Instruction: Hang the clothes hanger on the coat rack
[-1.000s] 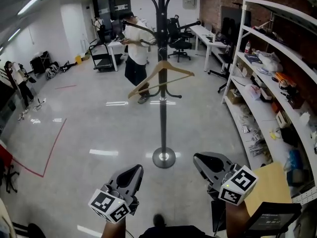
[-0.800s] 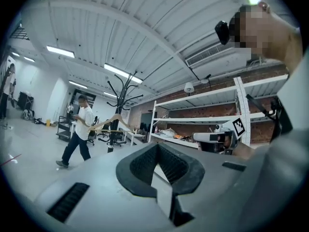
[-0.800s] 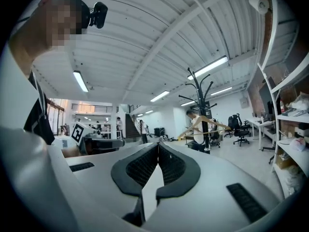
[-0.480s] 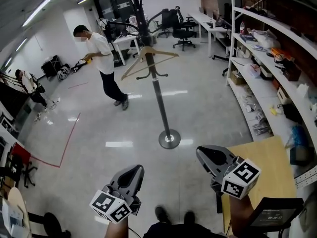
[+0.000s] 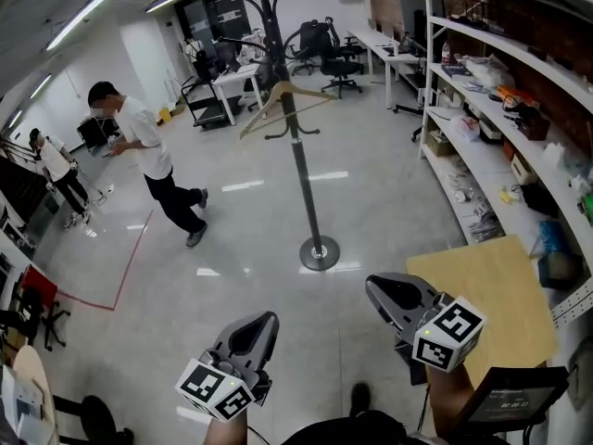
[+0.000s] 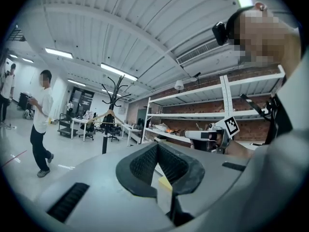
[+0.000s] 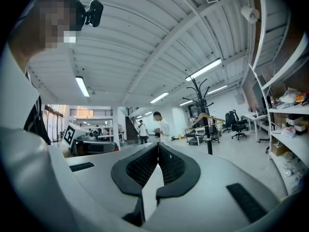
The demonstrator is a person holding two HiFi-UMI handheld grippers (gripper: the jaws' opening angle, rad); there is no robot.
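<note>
The wooden clothes hanger (image 5: 283, 100) hangs by its hook on the black coat rack (image 5: 302, 179), tilted with its left end lower. The rack stands on a round base mid-floor. My left gripper (image 5: 262, 324) and right gripper (image 5: 378, 290) are low at the bottom of the head view, well short of the rack, both shut with nothing between the jaws. In the left gripper view my gripper (image 6: 157, 146) points toward the rack (image 6: 105, 134) and hanger (image 6: 110, 116) far off. In the right gripper view my gripper (image 7: 158, 146) faces the distant rack (image 7: 208, 129) and hanger (image 7: 205, 116).
A person in a white shirt (image 5: 153, 165) walks across the floor left of the rack. Another person (image 5: 57, 170) stands at the far left. White shelves (image 5: 519, 109) full of items line the right wall. A wooden table (image 5: 491, 295) is at my right. Office chairs (image 5: 338, 54) stand behind.
The rack with the hanger now sits farther from me and more upright in view. The walking person has moved from behind the rack to its left. Both grippers stay low and shut.
</note>
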